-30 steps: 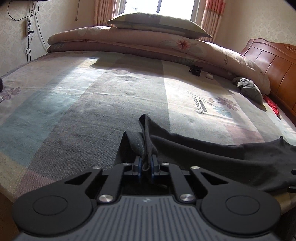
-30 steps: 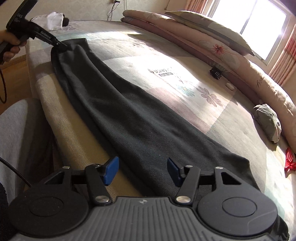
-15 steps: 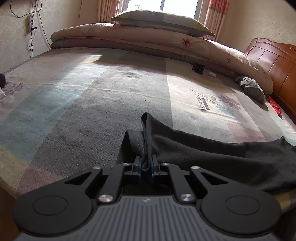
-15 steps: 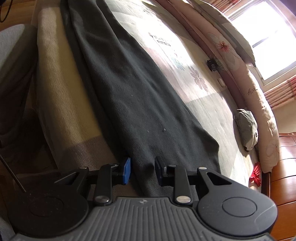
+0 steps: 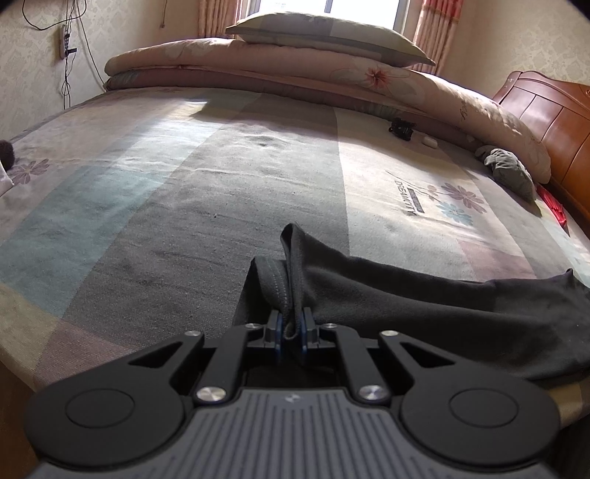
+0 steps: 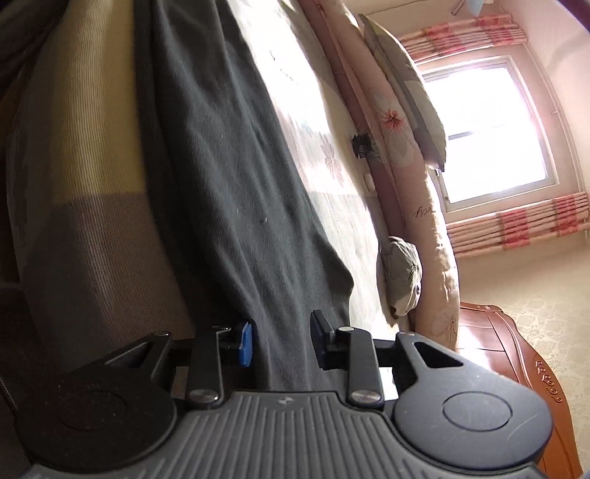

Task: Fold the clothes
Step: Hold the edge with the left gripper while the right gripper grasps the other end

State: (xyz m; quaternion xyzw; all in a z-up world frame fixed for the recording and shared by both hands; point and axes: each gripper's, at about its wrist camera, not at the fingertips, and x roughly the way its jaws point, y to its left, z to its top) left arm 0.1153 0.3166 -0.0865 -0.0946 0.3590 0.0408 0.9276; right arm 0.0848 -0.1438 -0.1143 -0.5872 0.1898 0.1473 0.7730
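Dark garment (image 5: 424, 294) on bed (image 5: 184, 184) | left gripper (image 5: 290, 331) pinches hem | right gripper (image 6: 282, 341) agape

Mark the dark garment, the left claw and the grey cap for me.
dark garment (image 5: 405, 294): left wrist view, flat middle of the cloth.
left claw (image 5: 290, 329): left wrist view, between its fingertips.
grey cap (image 5: 510, 173): left wrist view, its crown.

Matt dark knit garment (image 5: 424, 294) lies on the coarse woven bedspread (image 5: 184, 191); the wooden headboard (image 5: 549, 121) is glossy.

garment (image 5: 424, 294) on bed (image 5: 184, 191) near edge | pillow (image 5: 324, 33) atop quilt (image 5: 295, 66) behind
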